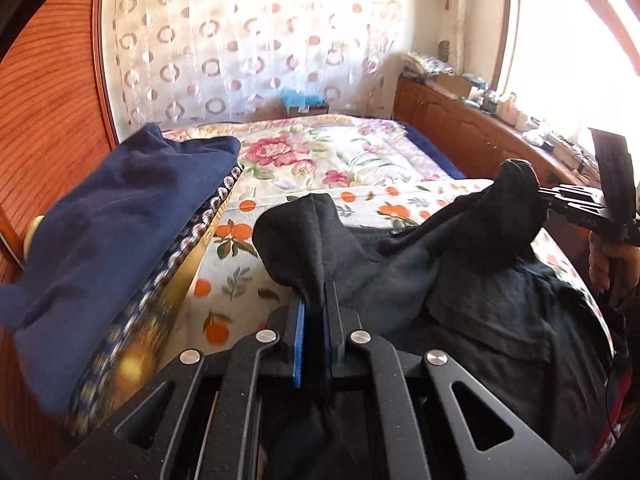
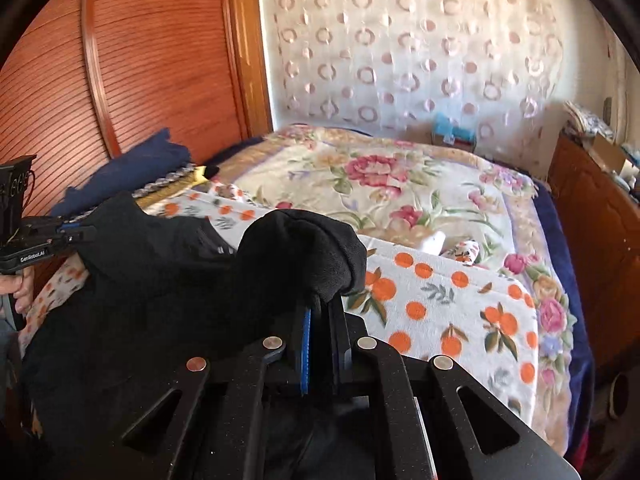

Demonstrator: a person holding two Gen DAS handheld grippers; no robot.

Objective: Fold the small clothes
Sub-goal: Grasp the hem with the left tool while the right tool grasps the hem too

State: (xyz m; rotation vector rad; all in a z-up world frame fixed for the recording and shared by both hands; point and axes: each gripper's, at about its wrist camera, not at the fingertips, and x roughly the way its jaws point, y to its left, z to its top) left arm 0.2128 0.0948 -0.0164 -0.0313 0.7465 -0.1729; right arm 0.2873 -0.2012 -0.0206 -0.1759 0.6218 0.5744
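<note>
Along the left edge of the bed, a folded navy garment (image 1: pixel 116 216) is stacked on a patterned blue-and-gold cloth (image 1: pixel 160 312), against the slatted wooden wardrobe door (image 1: pixel 48 92). Next to that stack, the left gripper (image 1: pixel 316 300) is held low and pointed forward over the bed, its jaws drawn narrow and clamped on a bunched edge of the black garment (image 1: pixel 480 304); the pinched fabric rises in a hump just above the fingertips. From that grip the black garment is stretched rightward across the orange-print blanket (image 1: pixel 236 264), with most of its body draped down toward the near edge. Beyond it, the floral quilt (image 1: pixel 320 152) is spread up to the circle-patterned curtain (image 1: pixel 248 40). At the far right, the right gripper (image 1: pixel 540 196) is held level by a hand (image 1: pixel 612 260) wrapped around its handle, pointing inward toward the left; its jaws are likewise closed tight on another gathered corner of the same garment, which is lifted clear of the blanket. A wooden cabinet (image 1: pixel 460 124) with clutter is seen along the right wall.
</note>
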